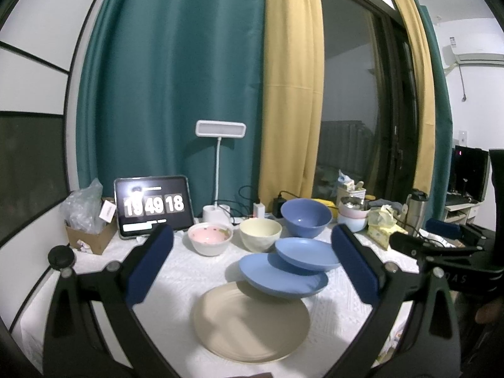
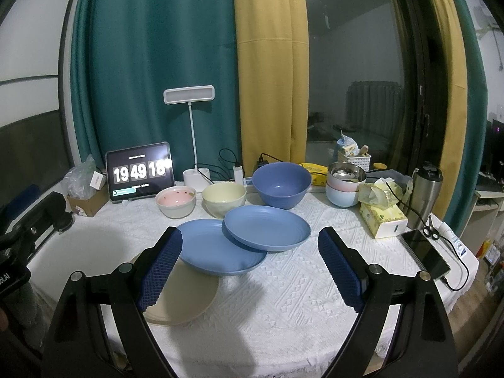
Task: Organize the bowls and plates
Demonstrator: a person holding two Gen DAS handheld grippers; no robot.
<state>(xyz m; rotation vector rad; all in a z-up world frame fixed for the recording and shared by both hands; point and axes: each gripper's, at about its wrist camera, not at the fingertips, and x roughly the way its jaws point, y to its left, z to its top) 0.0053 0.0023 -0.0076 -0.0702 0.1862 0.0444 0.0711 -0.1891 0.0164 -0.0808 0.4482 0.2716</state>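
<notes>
Both the left hand-held gripper and right hand-held gripper hover spread and empty, three overlapping plates — beige plate, blue plates — just ahead on the bench, bowls lined up beyond, likely awaiting stacking.

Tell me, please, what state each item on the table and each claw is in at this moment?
Left claw: open, empty.
Right claw: open, empty.
Beige plate: flat, empty.
Two blue plates: overlapping, not stacked.
Three bowls: upright, in a row.
Tablet: on, reads 19 49 18.
Desk lamp: off.
</notes>
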